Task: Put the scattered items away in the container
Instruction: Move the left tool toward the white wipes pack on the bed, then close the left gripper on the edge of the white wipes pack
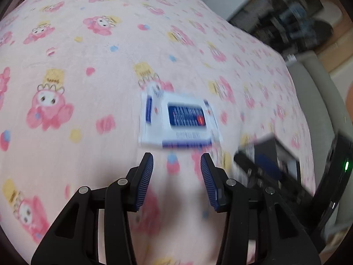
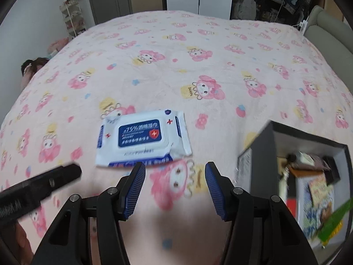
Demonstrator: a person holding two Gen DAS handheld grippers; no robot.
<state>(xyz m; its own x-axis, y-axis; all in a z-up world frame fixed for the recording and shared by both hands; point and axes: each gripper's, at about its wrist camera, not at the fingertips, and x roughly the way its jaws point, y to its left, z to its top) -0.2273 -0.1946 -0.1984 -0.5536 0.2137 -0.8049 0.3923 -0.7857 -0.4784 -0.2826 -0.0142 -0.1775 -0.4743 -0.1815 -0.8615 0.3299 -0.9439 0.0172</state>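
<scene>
Pink cartoon-print bedspread (image 2: 176, 50) is filling both views, and the one loose thing showing on it is a white-and-blue wet wipes pack (image 2: 143, 135), lying flat. The container (image 2: 264, 152), a dark box off to your right with several things already inside (a boxy item, some printed packaging, a green bit at the edge), is sitting near the pack but not touching it. Your left gripper (image 1: 176, 162) is hovering just short of the pack with its jaws spread wide and holding nothing; your right gripper (image 2: 175, 170) is doing the same. I'd guess you're lining up a pick on the pack, so close on its near edge and carry it over the box rim.
</scene>
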